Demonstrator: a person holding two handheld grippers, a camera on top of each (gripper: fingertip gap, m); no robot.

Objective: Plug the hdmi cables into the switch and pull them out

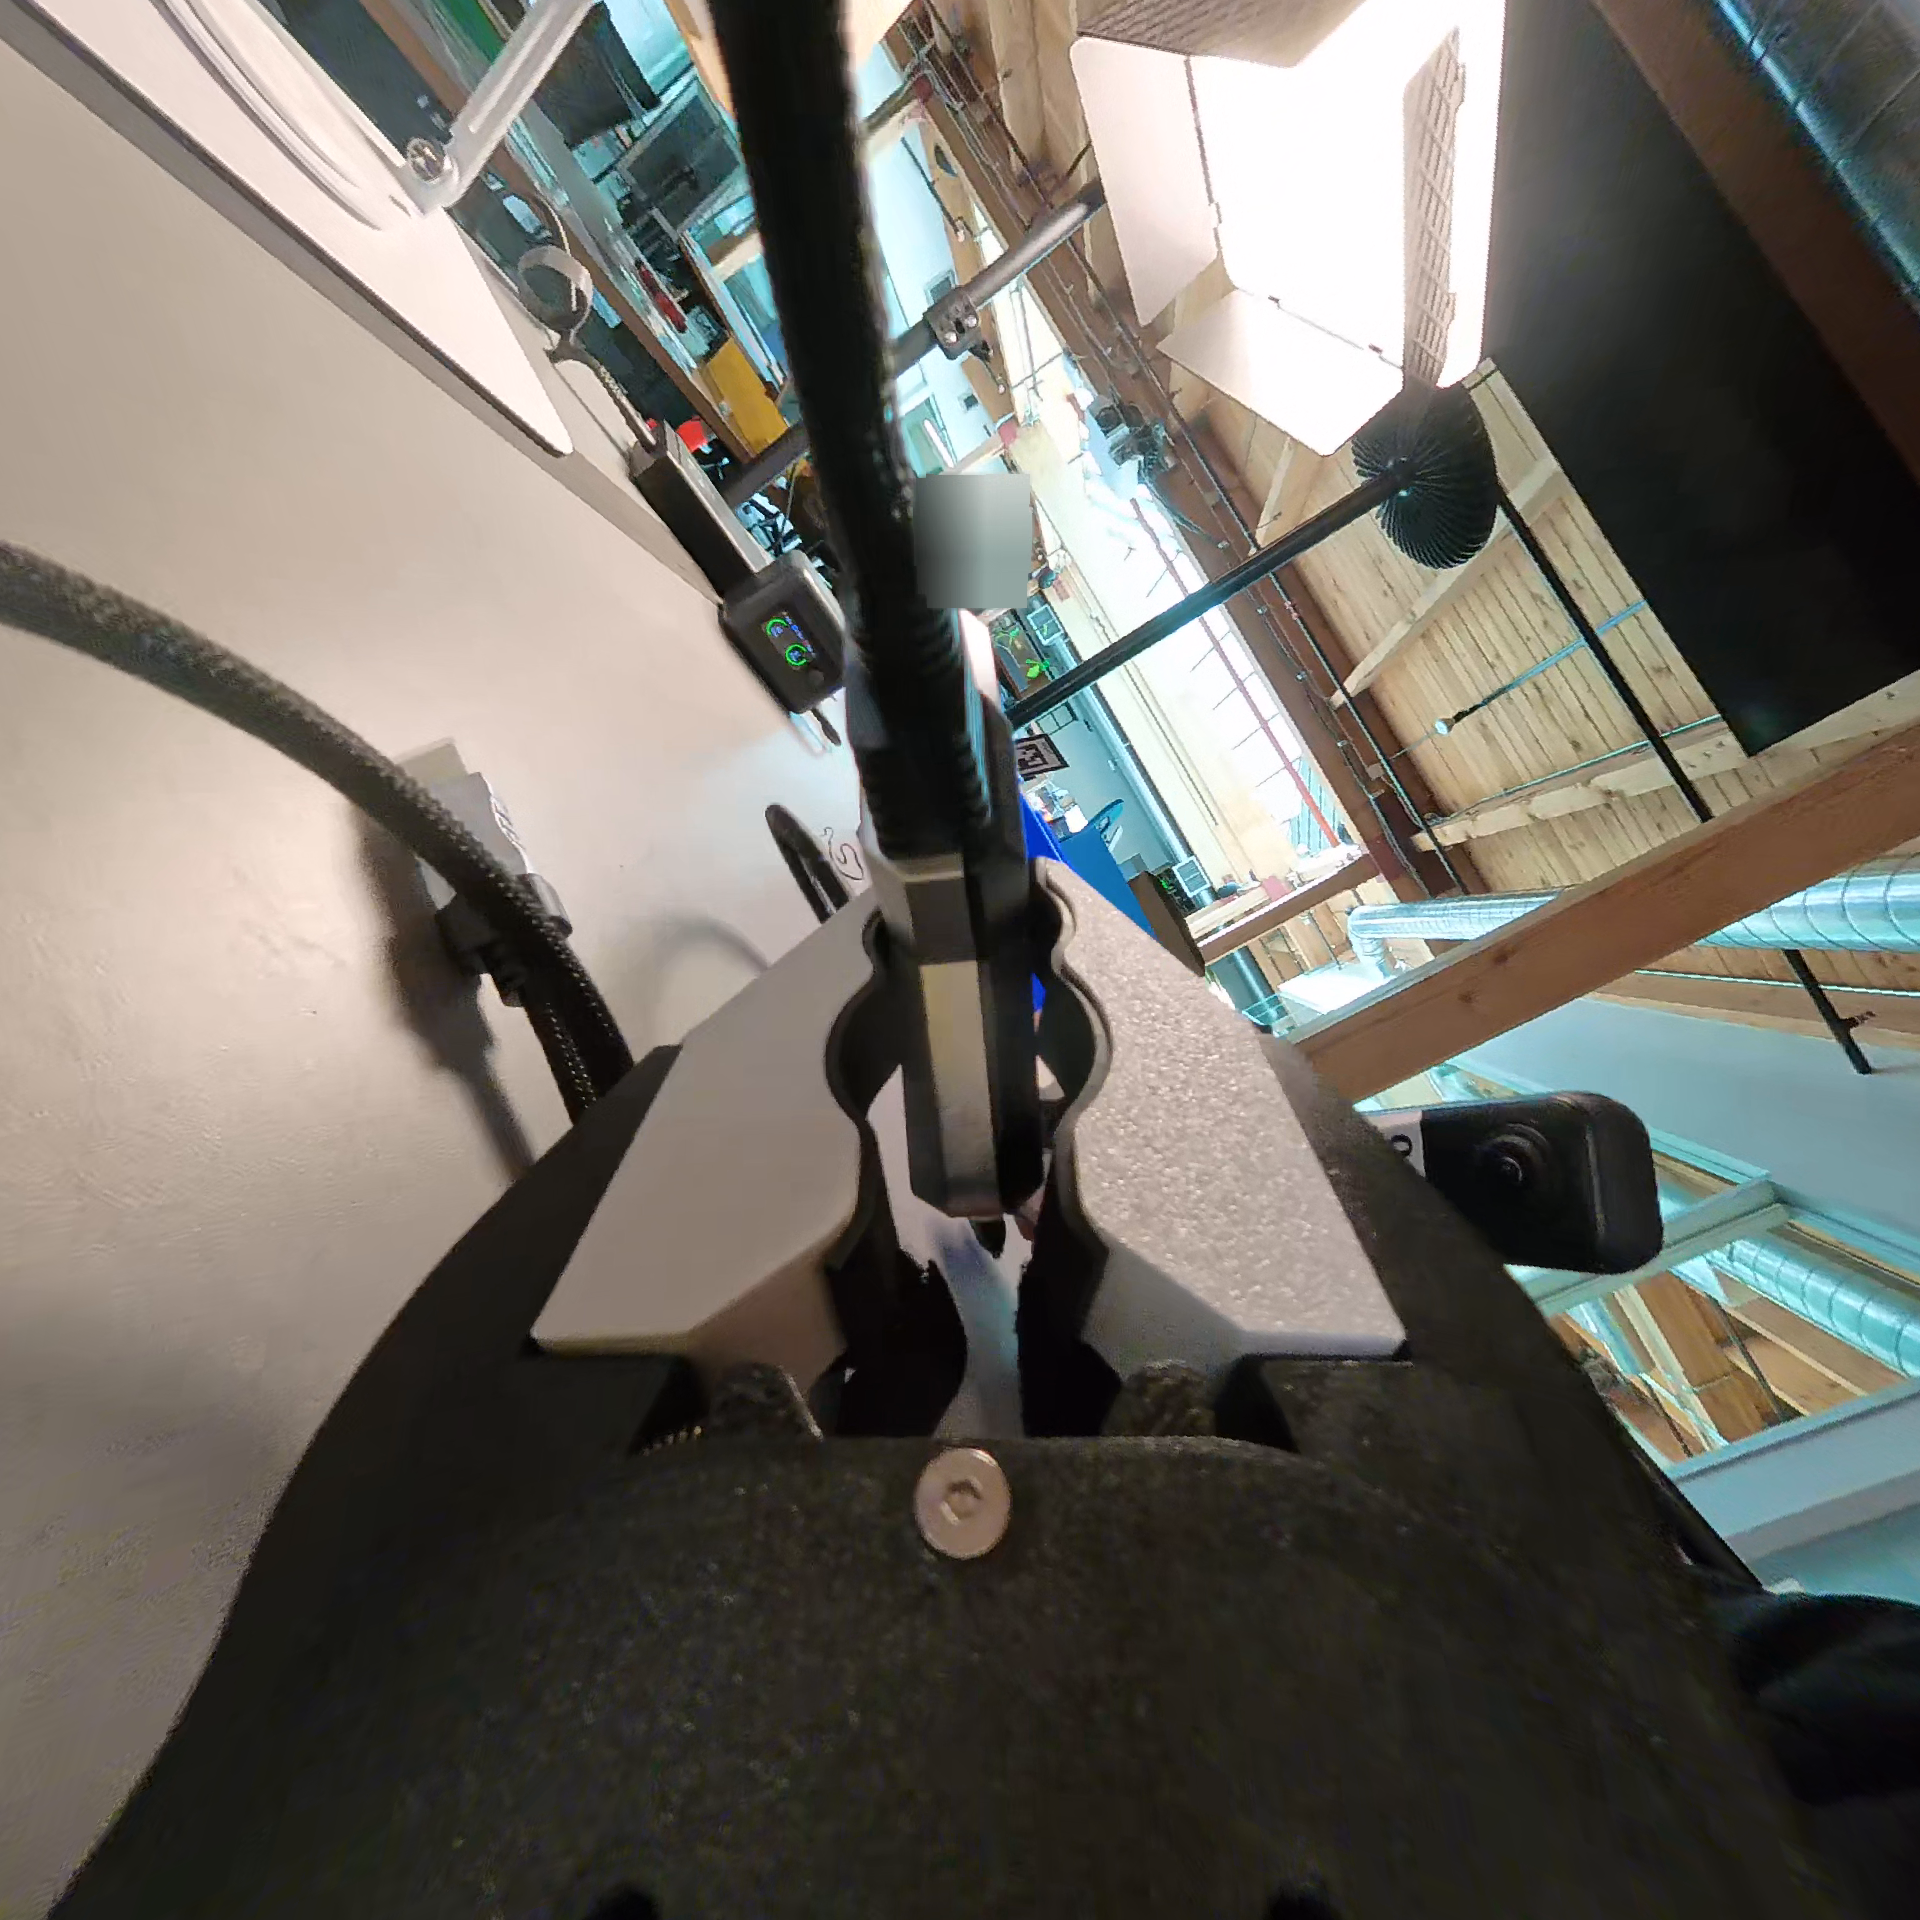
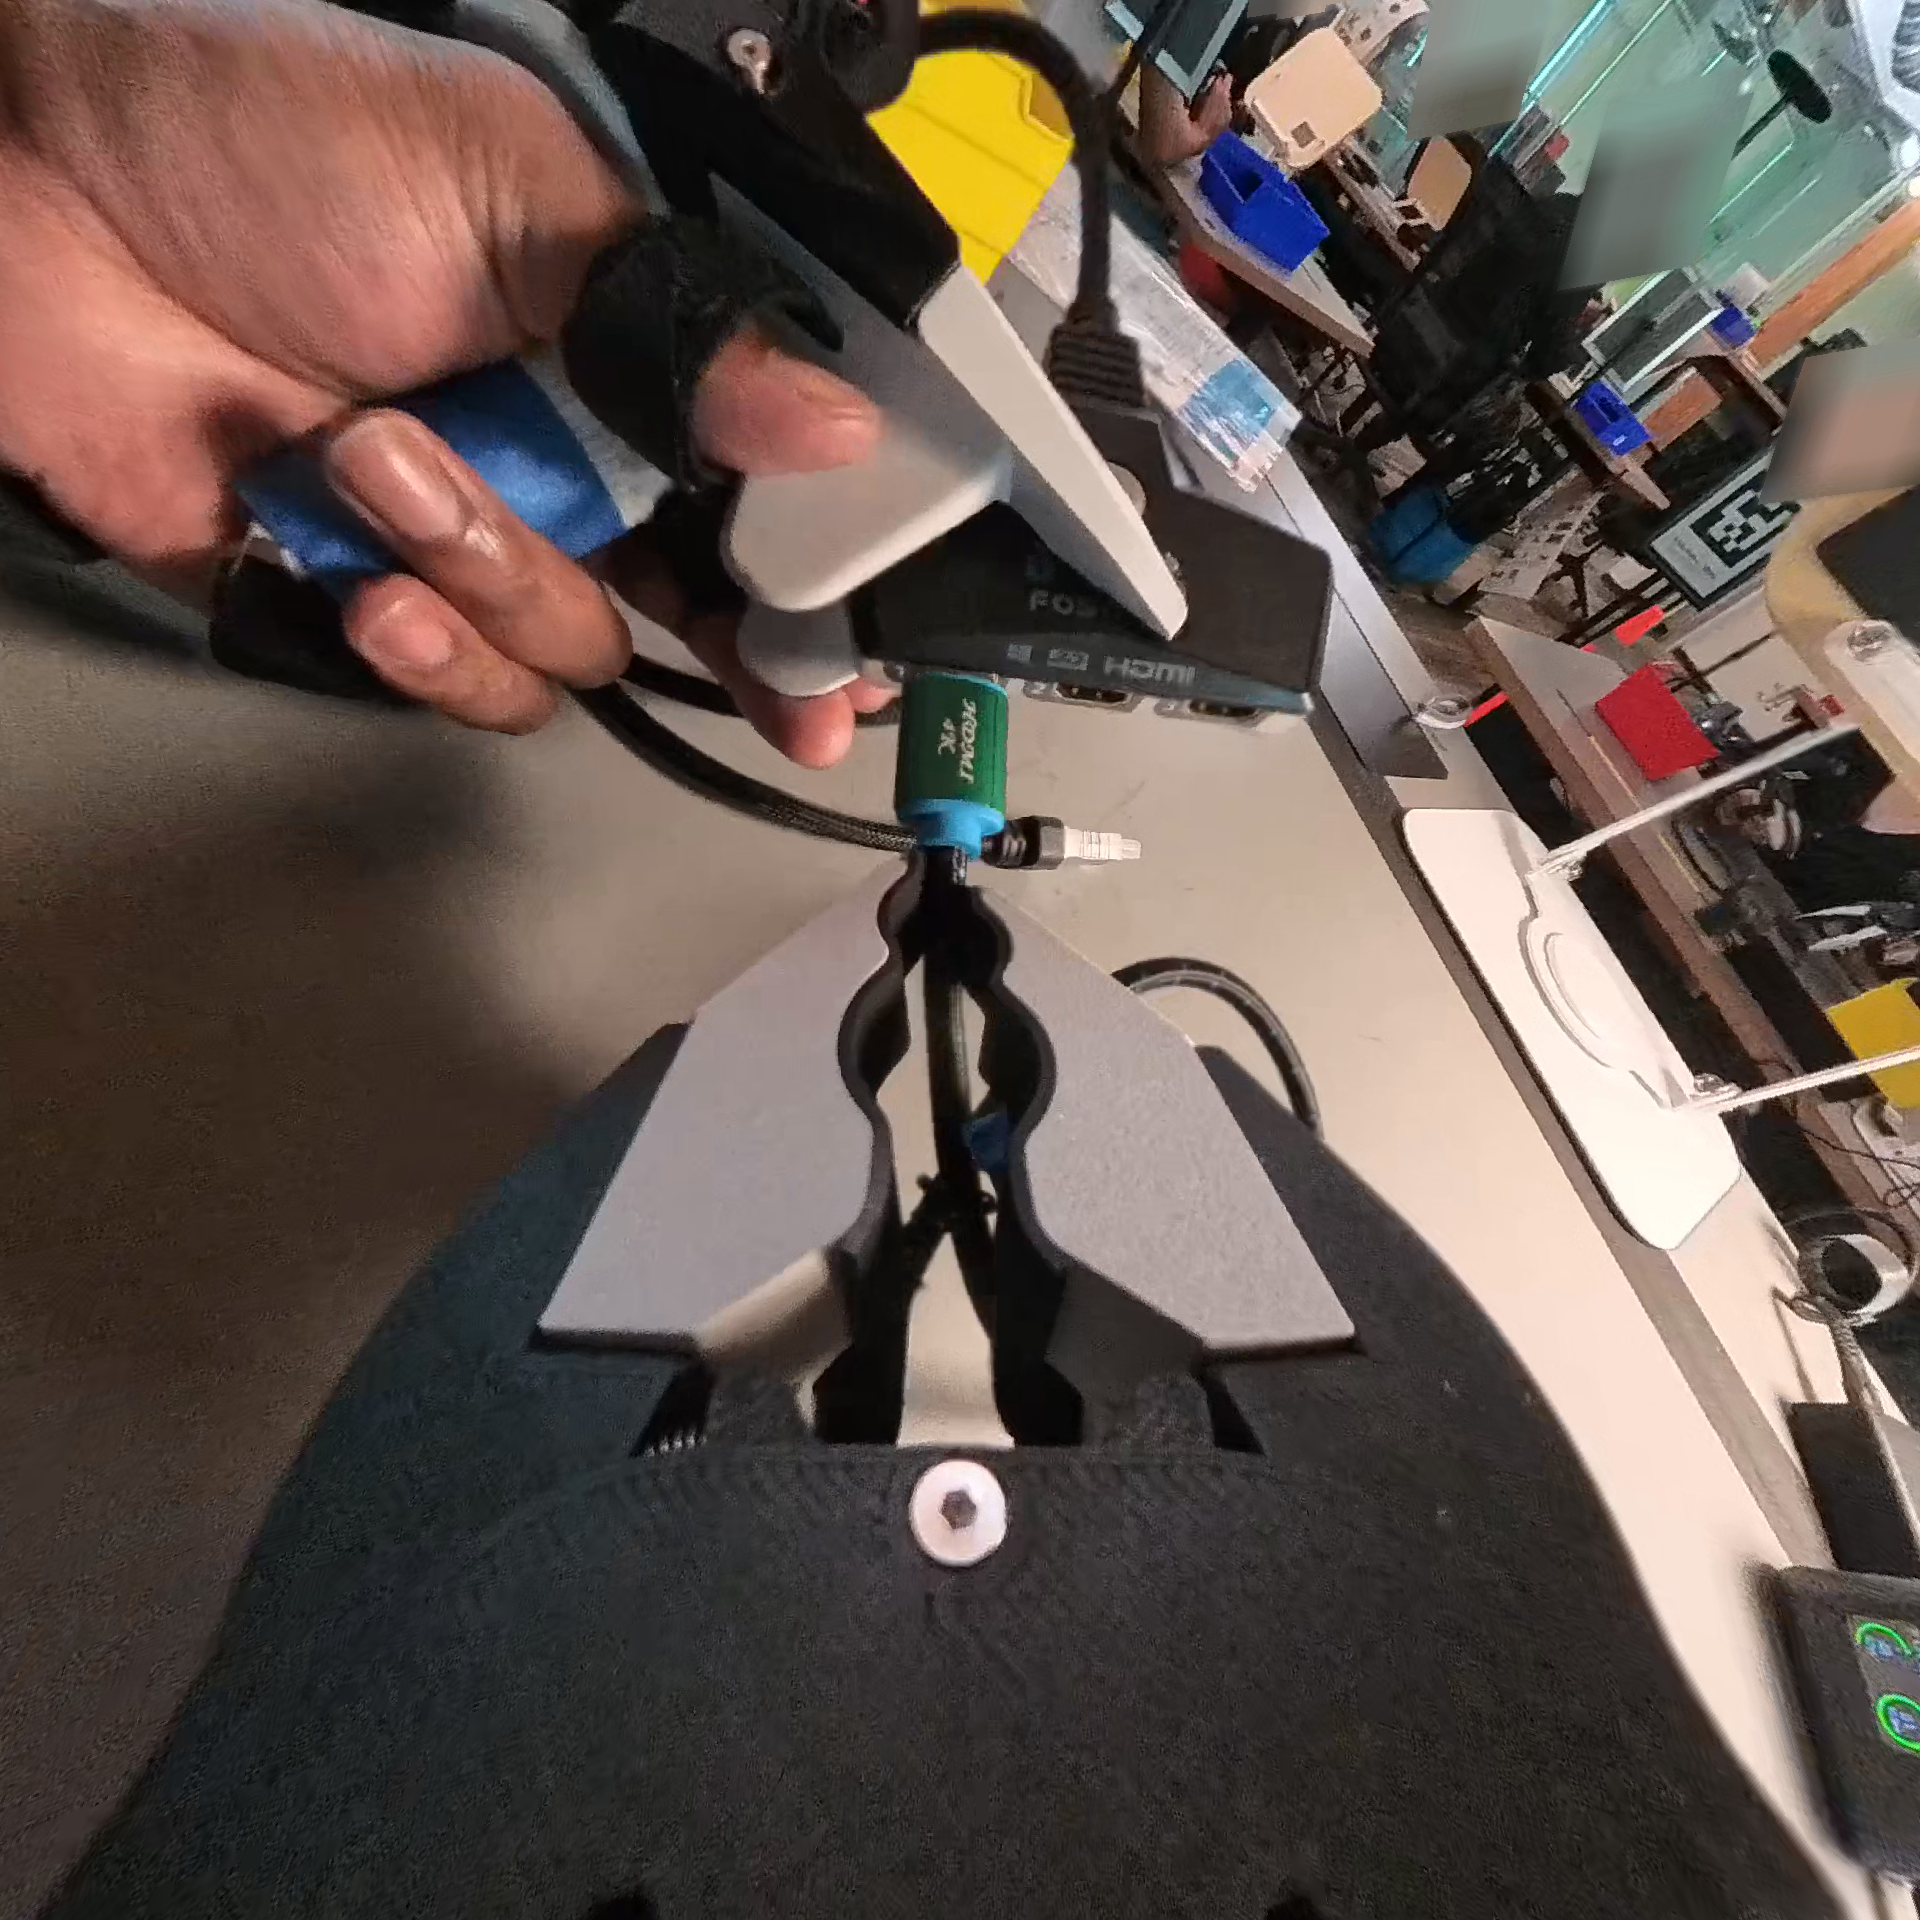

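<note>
Left tool (image 1: 971,997) is clenched on my switch (image 1: 951,1049), held edge-on above the pale worktop (image 1: 208,779). Right tool (image 2: 948,940) is pinched nearly closed on the black cable (image 2: 951,1039) just behind the green HDMI plug (image 2: 951,753), which sits in the switch's (image 2: 1226,582) leftmost port, beside two open ports.
</note>
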